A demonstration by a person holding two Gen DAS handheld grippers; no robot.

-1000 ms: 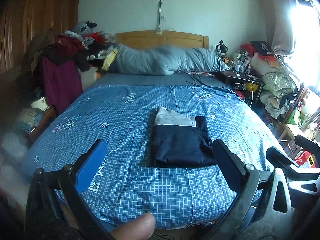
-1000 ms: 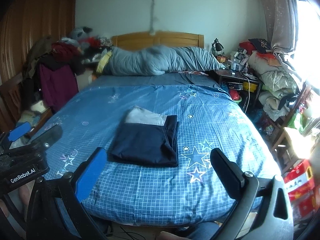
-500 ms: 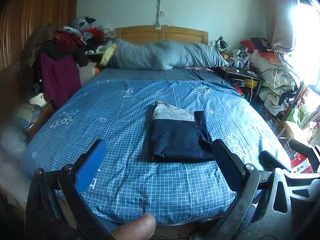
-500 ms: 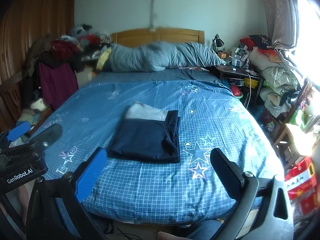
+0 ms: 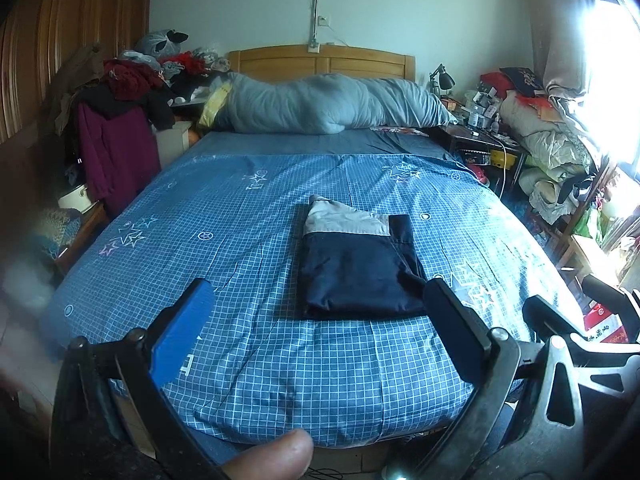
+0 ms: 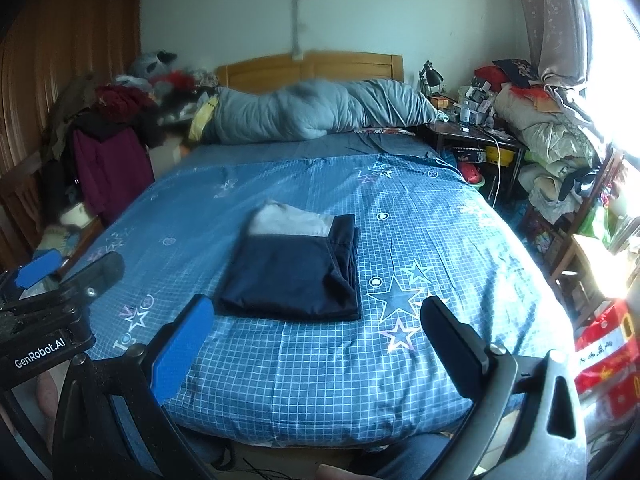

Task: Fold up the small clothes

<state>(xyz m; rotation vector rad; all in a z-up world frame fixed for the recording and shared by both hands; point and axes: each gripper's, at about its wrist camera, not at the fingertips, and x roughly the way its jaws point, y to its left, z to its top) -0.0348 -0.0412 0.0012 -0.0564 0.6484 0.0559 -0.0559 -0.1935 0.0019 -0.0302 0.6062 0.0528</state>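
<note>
A folded dark navy garment with a grey band at its far end [image 5: 356,264] lies flat on the blue checked bed sheet [image 5: 248,240], near the foot of the bed. It also shows in the right wrist view [image 6: 294,270]. My left gripper [image 5: 316,320] is open and empty, held off the foot of the bed, short of the garment. My right gripper [image 6: 318,326] is open and empty, also short of the garment. The left gripper shows at the left edge of the right wrist view [image 6: 60,276].
A grey rolled duvet [image 5: 320,104] lies against the wooden headboard [image 5: 320,60]. Clothes are heaped on a chair at the left [image 5: 120,120]. A cluttered nightstand [image 5: 480,136] and stacked bedding [image 5: 552,144] stand at the right by a bright window.
Both grippers have drawn back and up from the bed, so the folded garment sits farther away. The garment itself has not moved.
</note>
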